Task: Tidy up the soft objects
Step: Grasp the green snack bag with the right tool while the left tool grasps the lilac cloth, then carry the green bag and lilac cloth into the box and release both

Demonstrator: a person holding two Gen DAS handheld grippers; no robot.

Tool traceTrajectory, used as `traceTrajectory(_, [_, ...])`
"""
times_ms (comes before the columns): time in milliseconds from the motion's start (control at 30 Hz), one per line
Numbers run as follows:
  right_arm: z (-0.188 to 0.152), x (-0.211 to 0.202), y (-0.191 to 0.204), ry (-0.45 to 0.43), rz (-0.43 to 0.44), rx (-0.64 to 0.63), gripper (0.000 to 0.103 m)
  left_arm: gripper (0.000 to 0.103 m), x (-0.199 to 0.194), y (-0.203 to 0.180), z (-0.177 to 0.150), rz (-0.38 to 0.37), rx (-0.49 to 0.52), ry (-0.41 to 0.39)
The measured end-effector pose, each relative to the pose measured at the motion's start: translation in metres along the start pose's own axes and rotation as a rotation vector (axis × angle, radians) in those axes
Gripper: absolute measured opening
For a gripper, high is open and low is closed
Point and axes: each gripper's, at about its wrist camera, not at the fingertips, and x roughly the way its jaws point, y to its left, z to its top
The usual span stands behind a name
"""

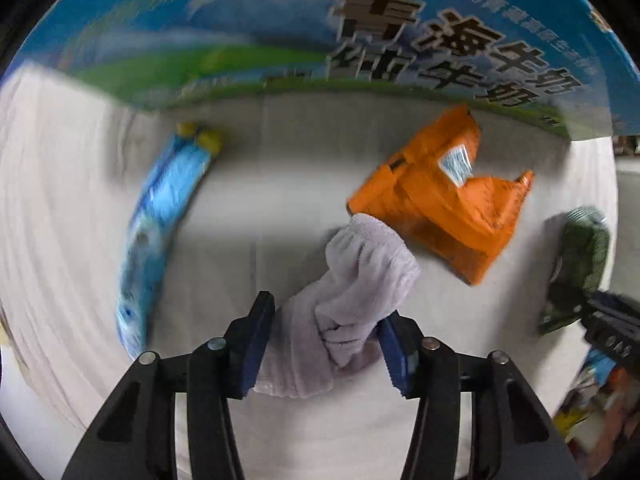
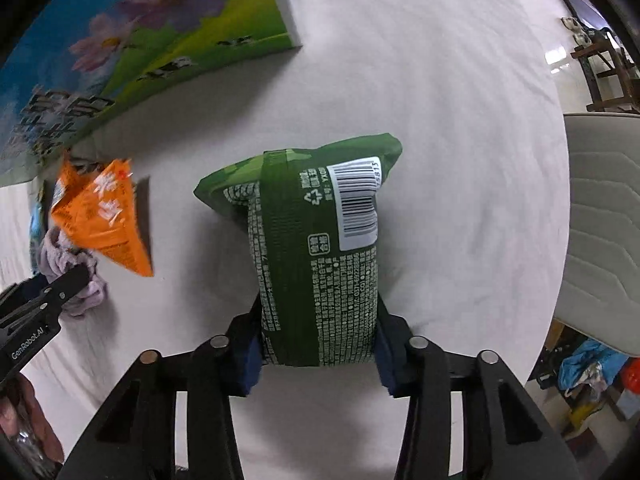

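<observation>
My left gripper (image 1: 326,344) is shut on a pale lilac cloth (image 1: 352,280), held just above the white table. An orange snack bag (image 1: 444,196) lies right beyond it. A blue packet (image 1: 160,216) lies to the left. My right gripper (image 2: 318,344) is shut on a green snack bag (image 2: 316,248), barcode side up. In the right wrist view the orange bag (image 2: 104,220), the lilac cloth (image 2: 68,260) and the left gripper (image 2: 44,300) show at the left. The green bag (image 1: 580,264) and the right gripper (image 1: 612,324) show at the right edge of the left wrist view.
A large blue and green milk carton box (image 1: 320,24) stands along the table's far side, also in the right wrist view (image 2: 120,48). The table is covered in white cloth (image 2: 440,120). A grey chair (image 2: 604,216) stands off the right edge.
</observation>
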Motion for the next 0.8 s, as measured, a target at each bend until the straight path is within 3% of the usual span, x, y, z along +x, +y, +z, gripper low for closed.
traceTrajectory(233, [-0.022,0.002,0.013,-0.003,-0.001,-0.050,0.042,0.046,0.002,0.008,-0.027,-0.015,-0.106,-0.015])
traceTrajectory(367, [-0.032,-0.001,0.016,-0.003,0.008,-0.058,0.040,0.045,-0.012,0.006,-0.038,-0.033,-0.114,-0.049])
traceTrajectory(800, [-0.059,-0.106,0.022,-0.142,0.089,-0.133,0.040,0.044,-0.138,-0.016,-0.047,-0.094,-0.066,-0.268])
